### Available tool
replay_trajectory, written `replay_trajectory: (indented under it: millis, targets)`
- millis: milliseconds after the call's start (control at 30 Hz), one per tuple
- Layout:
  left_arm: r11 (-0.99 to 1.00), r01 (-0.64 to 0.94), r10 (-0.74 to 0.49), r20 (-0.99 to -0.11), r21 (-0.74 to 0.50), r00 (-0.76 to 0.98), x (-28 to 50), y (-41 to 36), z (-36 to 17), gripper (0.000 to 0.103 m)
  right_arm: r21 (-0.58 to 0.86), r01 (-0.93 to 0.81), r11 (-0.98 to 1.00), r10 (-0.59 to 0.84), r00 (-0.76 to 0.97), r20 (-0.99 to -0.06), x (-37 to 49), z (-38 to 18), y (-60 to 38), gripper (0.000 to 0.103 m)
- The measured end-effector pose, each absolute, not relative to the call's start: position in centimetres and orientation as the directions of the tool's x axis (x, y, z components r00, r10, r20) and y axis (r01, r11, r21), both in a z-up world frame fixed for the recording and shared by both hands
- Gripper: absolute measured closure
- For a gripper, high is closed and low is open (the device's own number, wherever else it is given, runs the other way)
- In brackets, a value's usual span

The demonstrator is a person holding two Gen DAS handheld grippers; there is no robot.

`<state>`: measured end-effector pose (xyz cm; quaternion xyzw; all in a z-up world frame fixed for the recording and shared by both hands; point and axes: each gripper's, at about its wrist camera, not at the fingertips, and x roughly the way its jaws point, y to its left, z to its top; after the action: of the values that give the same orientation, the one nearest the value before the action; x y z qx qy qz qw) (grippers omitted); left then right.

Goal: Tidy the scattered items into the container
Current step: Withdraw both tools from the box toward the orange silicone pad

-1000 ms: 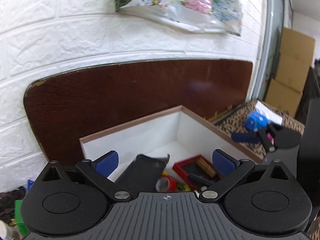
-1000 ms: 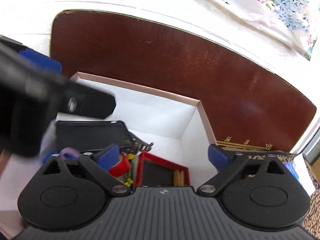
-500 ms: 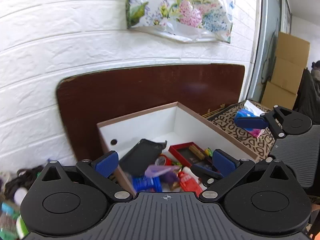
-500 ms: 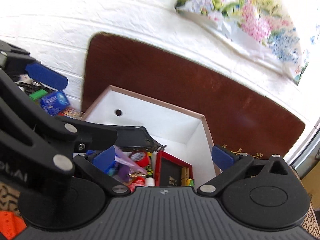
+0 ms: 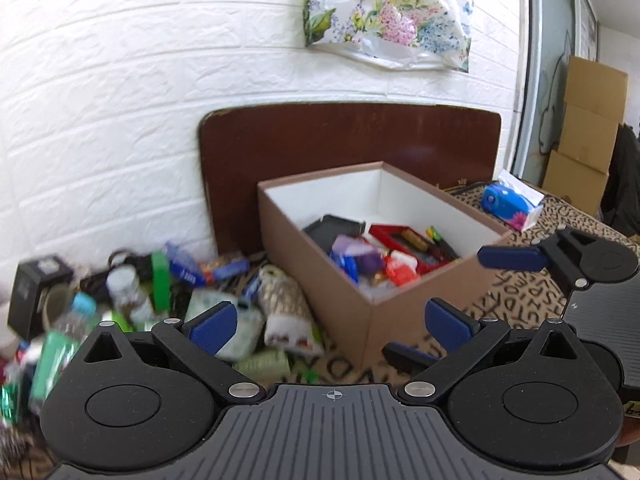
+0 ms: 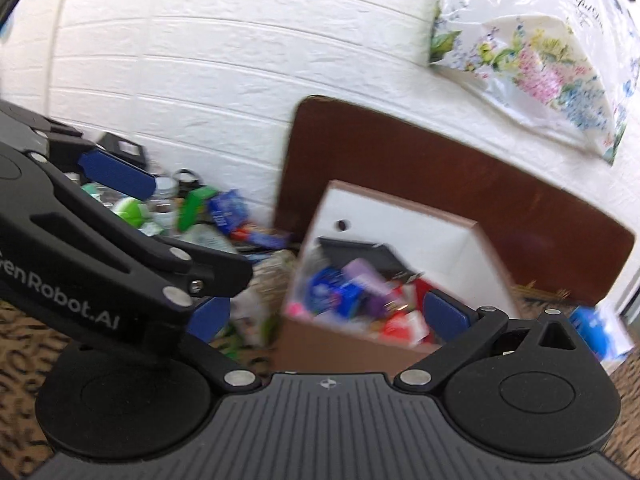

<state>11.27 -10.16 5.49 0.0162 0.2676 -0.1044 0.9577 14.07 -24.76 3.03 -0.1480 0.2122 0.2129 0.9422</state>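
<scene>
A brown cardboard box (image 5: 336, 280) with a white inside stands on the patterned cloth and holds several items: a black case (image 5: 332, 226), a red tray (image 5: 404, 236), blue and purple packets. It also shows in the right wrist view (image 6: 348, 344). A pile of scattered items (image 5: 160, 280) lies left of the box by the wall, also in the right wrist view (image 6: 200, 216). My left gripper (image 5: 334, 326) is open and empty, back from the box's near corner. My right gripper (image 6: 326, 314) is open and empty, in front of the box; it shows at right in the left wrist view (image 5: 516, 258).
A dark brown board (image 5: 360, 140) leans on the white brick wall behind the box. A blue tissue pack (image 5: 512, 204) lies right of the box. A black box (image 5: 36, 284) stands at the far left. Cardboard cartons (image 5: 588, 132) stack at the right.
Both grippers have pulled back and up from inside the box, still open. The whole box and the pile to its left have come into view.
</scene>
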Motion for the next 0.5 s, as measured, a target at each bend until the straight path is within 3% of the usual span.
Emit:
replay_trajectory:
  millis: [267, 500]
  targets:
    - [0.972, 0.155, -0.229, -0.585, -0.175, 0.778, 6.4, -6.7, 0.2, 0.000, -0.030, -0.500, 0.865, 0.418, 0.754, -0.507, 9.1, -0.6, -23.3, 0.000]
    - [0.968, 0.105, -0.229, -0.642, -0.227, 0.731, 5.2, -4.3, -4.7, 0.000, -0.079, -0.510, 0.857, 0.377, 0.723, -0.579, 6.8, -5.2, -21.3, 0.001]
